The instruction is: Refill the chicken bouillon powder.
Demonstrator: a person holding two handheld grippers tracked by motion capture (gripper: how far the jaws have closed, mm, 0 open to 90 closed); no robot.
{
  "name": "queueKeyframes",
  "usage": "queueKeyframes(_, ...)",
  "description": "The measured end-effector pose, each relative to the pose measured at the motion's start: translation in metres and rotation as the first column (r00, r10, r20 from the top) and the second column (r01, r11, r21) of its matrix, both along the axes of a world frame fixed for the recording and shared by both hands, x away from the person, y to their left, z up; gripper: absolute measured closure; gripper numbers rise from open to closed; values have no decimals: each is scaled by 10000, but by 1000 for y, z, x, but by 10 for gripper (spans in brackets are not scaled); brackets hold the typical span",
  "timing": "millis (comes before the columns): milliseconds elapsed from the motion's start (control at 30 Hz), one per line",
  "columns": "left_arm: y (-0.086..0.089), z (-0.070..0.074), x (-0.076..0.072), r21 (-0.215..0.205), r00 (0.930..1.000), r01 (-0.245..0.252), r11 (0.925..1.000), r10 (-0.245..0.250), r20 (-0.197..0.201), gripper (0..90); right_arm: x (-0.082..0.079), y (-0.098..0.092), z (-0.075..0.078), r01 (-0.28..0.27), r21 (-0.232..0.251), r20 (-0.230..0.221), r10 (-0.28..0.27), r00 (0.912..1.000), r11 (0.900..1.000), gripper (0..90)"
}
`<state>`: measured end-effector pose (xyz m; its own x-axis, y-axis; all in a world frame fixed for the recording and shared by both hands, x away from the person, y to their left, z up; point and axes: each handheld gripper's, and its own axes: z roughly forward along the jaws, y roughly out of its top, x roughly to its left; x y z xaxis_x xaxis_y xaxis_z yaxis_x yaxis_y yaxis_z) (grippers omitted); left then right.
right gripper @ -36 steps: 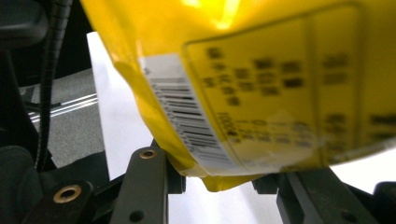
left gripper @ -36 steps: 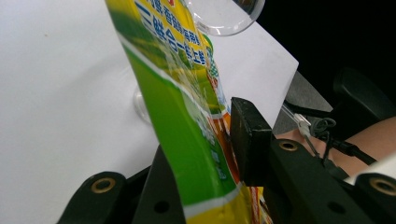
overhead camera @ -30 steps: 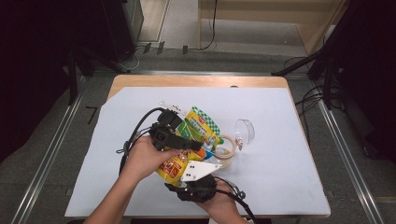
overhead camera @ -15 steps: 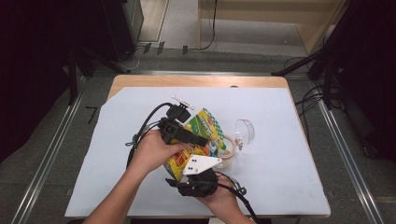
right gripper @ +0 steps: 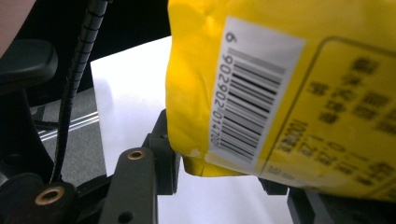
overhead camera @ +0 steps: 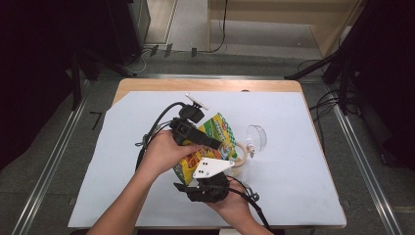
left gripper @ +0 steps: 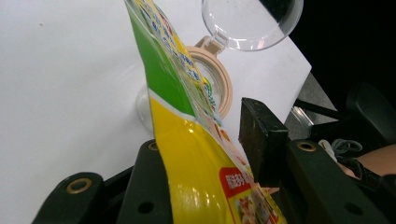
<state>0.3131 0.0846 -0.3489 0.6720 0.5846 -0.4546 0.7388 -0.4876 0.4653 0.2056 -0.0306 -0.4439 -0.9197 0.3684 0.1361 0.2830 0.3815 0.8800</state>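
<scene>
A yellow and green snack bag (overhead camera: 219, 128) is held off the table between both grippers. My left gripper (overhead camera: 217, 145) grips its upper part; in the left gripper view the bag (left gripper: 187, 154) runs up between the black jaws toward the jar. My right gripper (overhead camera: 198, 174) holds the bag's bottom corner, where a barcode (right gripper: 252, 88) faces the camera. Just beyond the bag stands a clear jar with a beige rim (left gripper: 226, 88), its clear hinged lid (overhead camera: 256, 137) swung open to the right. The bag's top leans over the jar mouth (overhead camera: 240, 155).
A pale blue sheet (overhead camera: 303, 186) covers the wooden table (overhead camera: 205, 84). Black cables (overhead camera: 156, 127) trail from the left gripper across the sheet. Dark equipment and stands surround the table; metal floor rails (overhead camera: 54, 161) run along both sides.
The left hand has carried the bag's top to the right, closer to the jar. The right gripper keeps its place at the bag's bottom.
</scene>
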Motion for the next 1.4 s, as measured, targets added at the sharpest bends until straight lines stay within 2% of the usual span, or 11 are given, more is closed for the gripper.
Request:
queueKeyframes(233, 3, 0, 0, -162, 10000, -5, 9999, 5, 14, 668, 1, 4, -2, 92, 41, 94, -92, 9999, 9999, 594)
queueKeyframes(367, 5, 2, -2, -315, 9999, 45, 9995, -39, 166, 637, 0, 4, 0, 177, 121, 26, -177, 9998, 9998, 599)
queueKeyframes(467, 7, 7, -6, -398, 9990, 92, 9992, -74, 430, 620, 0, 3, 3, 259, 245, 88, -261, 9996, 9994, 601)
queueKeyframes(600, 8, 13, -9, -396, 9975, 104, 9992, -76, 702, 596, 0, 2, 6, 409, 448, -111, -405, 9991, 9982, 604)
queueKeyframes(700, 10, 12, -7, -382, 9979, -84, 9992, 108, 646, 600, 0, 2, 8, 423, 420, -348, -409, 9986, 9982, 603)
queueKeyframes(900, 10, 11, 3, -357, 9995, 7, 9994, 5, 316, 612, 4, 2, 10, 308, 484, -680, -275, 9973, 9984, 601)
queueKeyframes(1000, 9, 11, 7, -323, 10000, 43, 9995, -44, -31, 662, 6, 0, 11, 145, 326, -583, -126, 9982, 9994, 597)
queueKeyframes(1067, 7, 11, 9, -135, 9999, 122, 9998, -123, -69, 694, 7, 0, 12, -35, 71, -560, 39, 9984, 10000, 595)
queueKeyframes(1167, 4, 12, 7, -66, 9997, 223, 9997, -222, 124, 718, 8, 2, 12, -237, -48, -520, 235, 9984, 9997, 581)
queueKeyframes(1233, 2, 11, 5, 13, 9992, 322, 9995, -322, 250, 734, 7, 4, 11, -257, -30, -407, 255, 9988, 9997, 607)
queueKeyframes(1400, 3, 13, 0, 125, 9987, 280, 9995, -285, 425, 752, 7, 6, 8, -105, 3, -323, 105, 9994, 9999, 640)
